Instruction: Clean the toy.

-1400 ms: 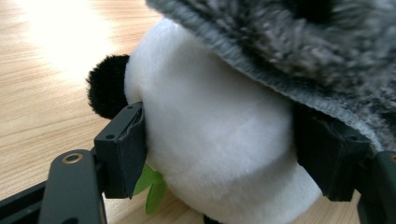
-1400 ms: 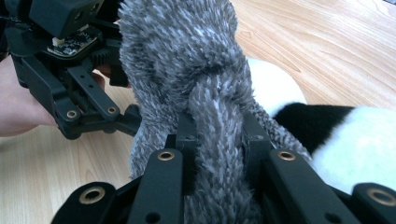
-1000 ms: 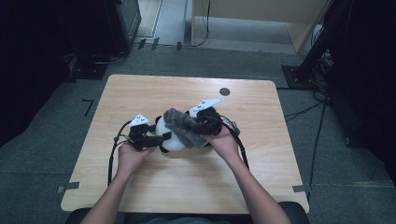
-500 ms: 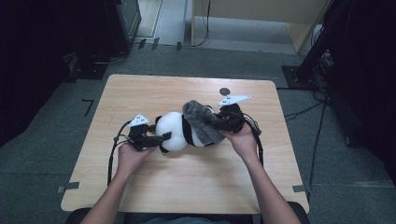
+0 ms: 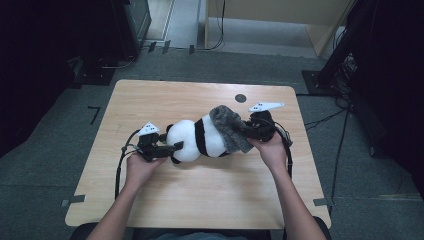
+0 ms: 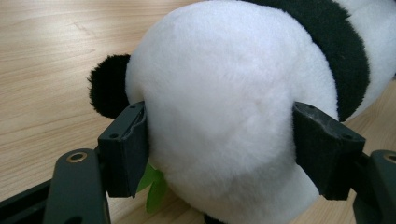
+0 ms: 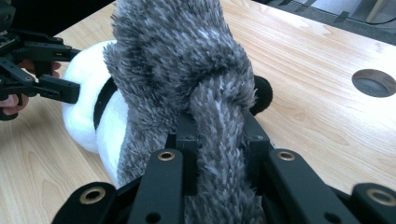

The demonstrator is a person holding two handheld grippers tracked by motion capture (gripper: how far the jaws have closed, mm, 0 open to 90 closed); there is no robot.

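A black-and-white panda plush (image 5: 192, 140) lies on its side in the middle of the wooden table (image 5: 165, 100). My left gripper (image 5: 172, 147) is shut on its white head (image 6: 224, 93), one pad on each side; a green leaf (image 6: 154, 189) pokes out under the head. A grey furry cloth (image 5: 230, 127) drapes over the panda's right end. My right gripper (image 5: 250, 131) is shut on a bunched fold of this grey cloth (image 7: 187, 56), which fills the jaws of the right gripper (image 7: 217, 135). In the right gripper view, the panda's white body (image 7: 84, 116) and the left gripper (image 7: 51, 86) lie beyond it.
A round dark hole (image 5: 240, 98) sits in the tabletop near the far edge, close behind the right hand, seen too in the right gripper view (image 7: 376, 83). Cables trail from both grippers. Dark stands and cabinets ring the table on the grey floor.
My right gripper has moved to the right with the grey cloth, drawing it from over the panda's middle to its right end. The left gripper has stayed on the head.
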